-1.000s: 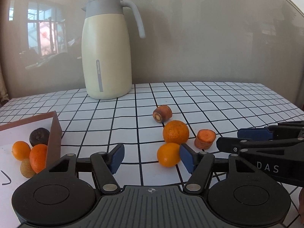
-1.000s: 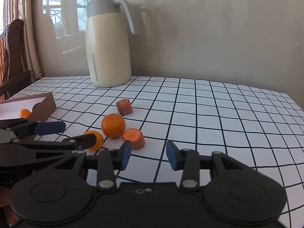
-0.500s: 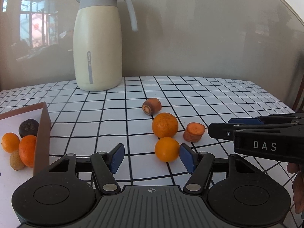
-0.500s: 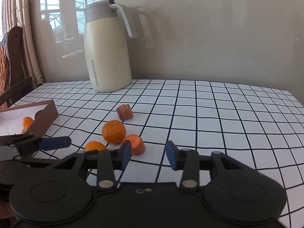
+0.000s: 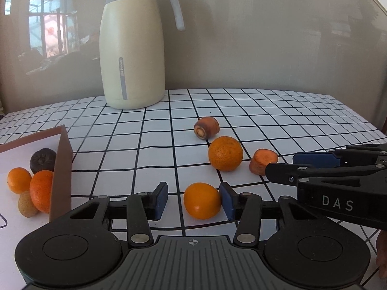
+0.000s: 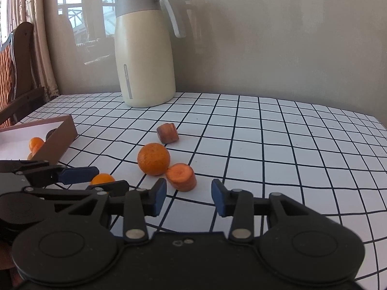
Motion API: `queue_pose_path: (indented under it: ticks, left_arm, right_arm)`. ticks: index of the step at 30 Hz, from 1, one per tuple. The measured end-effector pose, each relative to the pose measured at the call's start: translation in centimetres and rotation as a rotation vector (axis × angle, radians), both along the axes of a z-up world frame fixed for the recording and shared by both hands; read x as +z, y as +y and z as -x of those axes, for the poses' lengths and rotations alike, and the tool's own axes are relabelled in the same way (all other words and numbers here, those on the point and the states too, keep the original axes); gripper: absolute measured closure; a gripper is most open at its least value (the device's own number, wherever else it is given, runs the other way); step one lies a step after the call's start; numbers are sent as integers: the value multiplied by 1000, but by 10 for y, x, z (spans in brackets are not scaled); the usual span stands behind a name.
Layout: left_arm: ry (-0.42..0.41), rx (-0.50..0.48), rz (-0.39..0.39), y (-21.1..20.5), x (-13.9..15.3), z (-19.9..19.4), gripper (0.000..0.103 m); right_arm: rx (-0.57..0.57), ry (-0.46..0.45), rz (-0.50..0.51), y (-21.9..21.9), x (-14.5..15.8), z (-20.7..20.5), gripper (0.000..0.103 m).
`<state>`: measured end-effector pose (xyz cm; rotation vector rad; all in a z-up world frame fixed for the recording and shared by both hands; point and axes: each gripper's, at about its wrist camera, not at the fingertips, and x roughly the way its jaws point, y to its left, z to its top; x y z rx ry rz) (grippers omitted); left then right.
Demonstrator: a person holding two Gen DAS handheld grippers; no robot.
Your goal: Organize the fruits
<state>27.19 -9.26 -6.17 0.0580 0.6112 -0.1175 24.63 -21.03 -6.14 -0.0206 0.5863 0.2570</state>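
A small orange (image 5: 202, 200) lies on the checked tablecloth between the fingers of my open left gripper (image 5: 193, 200), touching the right pad. A bigger orange (image 5: 225, 153) lies behind it, with a carrot chunk (image 5: 263, 160) to its right and another carrot chunk (image 5: 206, 127) farther back. My right gripper (image 6: 188, 197) is open and empty, just short of the near carrot chunk (image 6: 181, 177); the bigger orange (image 6: 153, 159) is beside it. A brown box (image 5: 61, 169) at the left holds oranges (image 5: 41, 191), a dark fruit (image 5: 42, 160) and a small tan fruit.
A tall cream thermos jug (image 5: 133, 48) stands at the back of the table (image 5: 290, 120) against a grey wall. A wooden chair (image 6: 17, 72) and curtain are at the far left in the right wrist view. The left gripper's body (image 6: 36, 193) sits left of my right gripper.
The left gripper has moved forward so the small orange now sits between its fingers. The right gripper has shifted closer to the near carrot chunk.
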Motion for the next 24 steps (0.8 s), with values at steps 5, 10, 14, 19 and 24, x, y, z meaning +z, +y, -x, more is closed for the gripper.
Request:
queue_pose_path:
  ticks: [5,10,14,19,24]
  left_arm:
    - [3,17,8,10,0,4,55]
    - [4,15,1,11,0,9,55]
    - [5,8,3,11,0,9,69]
    - [0,14,9,12,1,9,72]
    - [-21,5,-14,7,2,12,72]
  right_arm:
    - [-1,-18,76,16,-4,-8,71]
    - [-3,6,104,24,-10,-22,75]
    - [-9,9,111,24,-11,-23,82]
    - [-22,8,108,21,-11,-23,82]
    - [-31,-8,103,16,-6,-17,83]
